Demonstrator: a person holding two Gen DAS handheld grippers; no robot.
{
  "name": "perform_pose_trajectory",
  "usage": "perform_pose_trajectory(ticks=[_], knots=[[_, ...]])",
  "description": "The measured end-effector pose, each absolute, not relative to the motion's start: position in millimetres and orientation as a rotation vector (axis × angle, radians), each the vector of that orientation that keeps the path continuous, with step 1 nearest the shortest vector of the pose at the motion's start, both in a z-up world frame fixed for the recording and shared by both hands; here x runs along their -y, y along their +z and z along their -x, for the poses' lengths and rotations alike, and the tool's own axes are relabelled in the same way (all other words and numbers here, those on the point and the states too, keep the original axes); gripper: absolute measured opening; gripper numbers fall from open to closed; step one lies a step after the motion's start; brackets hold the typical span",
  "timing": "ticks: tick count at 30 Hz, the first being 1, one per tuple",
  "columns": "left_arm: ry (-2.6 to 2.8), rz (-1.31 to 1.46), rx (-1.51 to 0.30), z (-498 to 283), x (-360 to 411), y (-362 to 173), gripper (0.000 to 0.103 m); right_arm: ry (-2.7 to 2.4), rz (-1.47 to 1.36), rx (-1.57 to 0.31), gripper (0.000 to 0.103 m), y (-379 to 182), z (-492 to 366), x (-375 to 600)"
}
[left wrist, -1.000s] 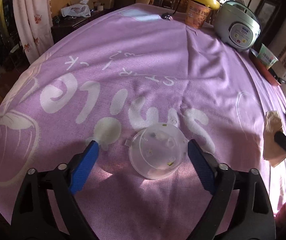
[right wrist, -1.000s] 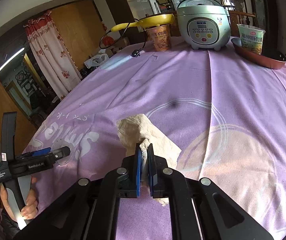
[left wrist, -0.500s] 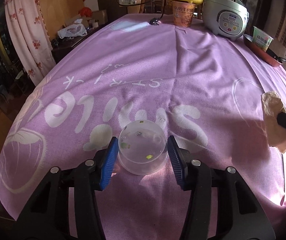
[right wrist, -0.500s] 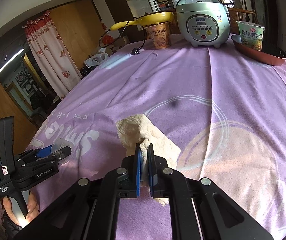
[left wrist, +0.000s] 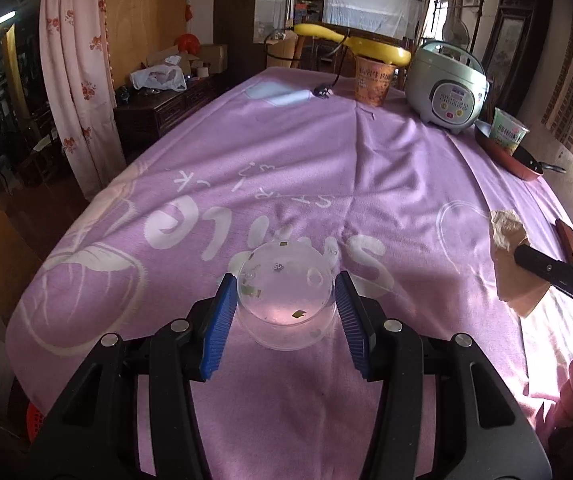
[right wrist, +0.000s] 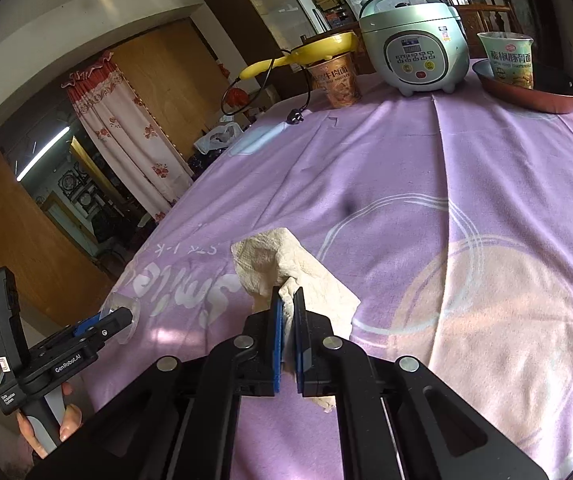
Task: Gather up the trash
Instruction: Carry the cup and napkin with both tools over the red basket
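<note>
A floral curtain (left wrist: 74,92) hangs beside wood-panelled walls (left wrist: 142,16); a dark sideboard (left wrist: 154,108) stands below.

Left gripper (left wrist: 282,308): jaws closed in onto the cup (left wrist: 286,296).
Cup: lifted off the desk (left wrist: 406,168).

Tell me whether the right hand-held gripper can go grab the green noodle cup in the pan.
Probably not yet: the right hand-held gripper is shut on the paper towel, and the green noodle cup stands in the red pan at the table's far end.
</note>
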State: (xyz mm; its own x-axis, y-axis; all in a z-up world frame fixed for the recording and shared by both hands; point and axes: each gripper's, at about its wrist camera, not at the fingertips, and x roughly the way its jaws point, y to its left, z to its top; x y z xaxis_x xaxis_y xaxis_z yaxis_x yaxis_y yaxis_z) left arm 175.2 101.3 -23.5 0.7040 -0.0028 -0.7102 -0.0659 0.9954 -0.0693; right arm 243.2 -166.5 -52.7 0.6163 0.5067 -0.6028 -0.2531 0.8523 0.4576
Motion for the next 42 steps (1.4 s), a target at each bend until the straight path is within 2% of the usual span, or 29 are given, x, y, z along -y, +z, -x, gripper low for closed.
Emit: perform_pose_trajectory(ticks=[10, 16, 25, 42], knots=[[0.131, 0.146, -0.667, -110, -158, 29, 0.050, 0.551, -0.302, -0.708, 0.006, -8, -198, 133], [0.240, 0.146, -0.613, -62, -199, 43, 0.050, 0.623, -0.269, -0.677, 0.006, 12, -175, 107], [0.402, 0.133, -0.614, -3, -244, 27, 0.050, 0.749, -0.193, -0.680, 0.006, 28, -151, 46], [0.607, 0.172, -0.644, 61, -318, -14, 0.050, 1.039, 0.042, -0.796, 0.006, 20, -107, -138]])
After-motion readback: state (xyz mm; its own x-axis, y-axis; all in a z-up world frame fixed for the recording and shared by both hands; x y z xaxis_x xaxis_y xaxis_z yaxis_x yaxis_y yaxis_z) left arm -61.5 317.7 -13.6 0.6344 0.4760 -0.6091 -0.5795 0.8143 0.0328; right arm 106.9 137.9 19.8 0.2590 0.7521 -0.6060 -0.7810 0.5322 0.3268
